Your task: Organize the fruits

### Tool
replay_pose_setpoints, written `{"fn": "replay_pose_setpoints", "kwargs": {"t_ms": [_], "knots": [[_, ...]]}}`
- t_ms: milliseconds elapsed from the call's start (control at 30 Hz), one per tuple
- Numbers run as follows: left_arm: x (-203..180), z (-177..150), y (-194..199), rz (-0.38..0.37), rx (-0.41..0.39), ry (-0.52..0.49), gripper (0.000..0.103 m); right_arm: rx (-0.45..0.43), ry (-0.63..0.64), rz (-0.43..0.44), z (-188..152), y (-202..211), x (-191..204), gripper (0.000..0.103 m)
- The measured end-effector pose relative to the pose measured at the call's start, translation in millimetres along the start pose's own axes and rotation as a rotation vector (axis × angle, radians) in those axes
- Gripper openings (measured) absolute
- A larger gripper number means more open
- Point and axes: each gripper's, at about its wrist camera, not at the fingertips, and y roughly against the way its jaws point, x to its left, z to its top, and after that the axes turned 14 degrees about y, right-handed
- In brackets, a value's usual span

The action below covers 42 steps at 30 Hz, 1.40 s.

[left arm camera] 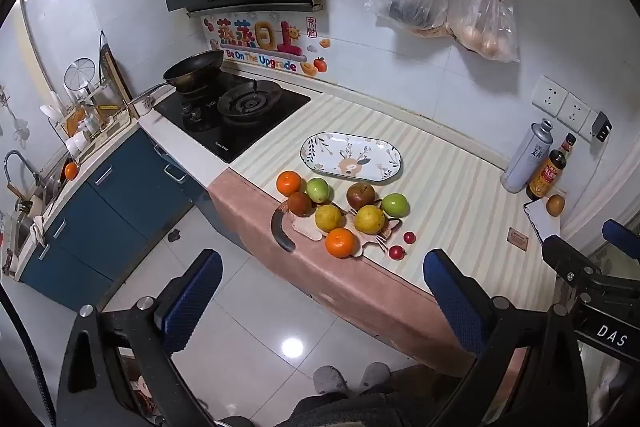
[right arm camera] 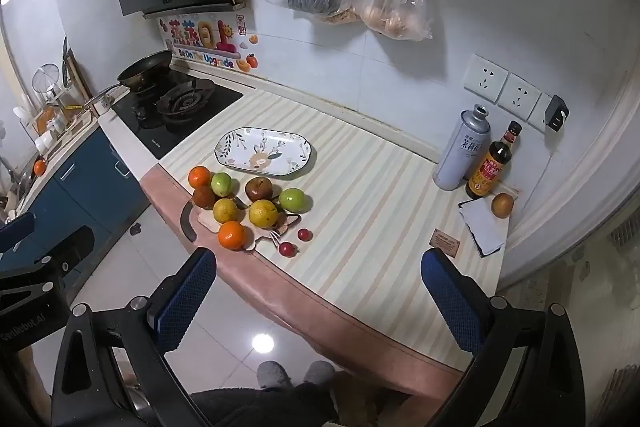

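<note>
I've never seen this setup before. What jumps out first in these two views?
A bright cluster of fruit sits at the front edge of the striped counter, just in front of an empty deer-patterned plate. Low in each view, the blue-padded jaws of the left gripper and right gripper stand wide open, holding nothing.

Both grippers hang above the floor in front of the counter's front edge, side by side. The left gripper (left arm camera: 322, 293) gapes wide and holds nothing; the right gripper (right arm camera: 318, 291) likewise.
</note>
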Motion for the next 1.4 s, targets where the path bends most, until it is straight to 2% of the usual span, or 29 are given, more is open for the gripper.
{"fn": "replay_pose_setpoints", "kwargs": {"t_ms": [1400], "knots": [[0.2,0.5,4.6,-0.008,-0.007,0.004,0.103,-0.015,-0.04,0.022,-3.7,1.4,1.7,0.103]]}}
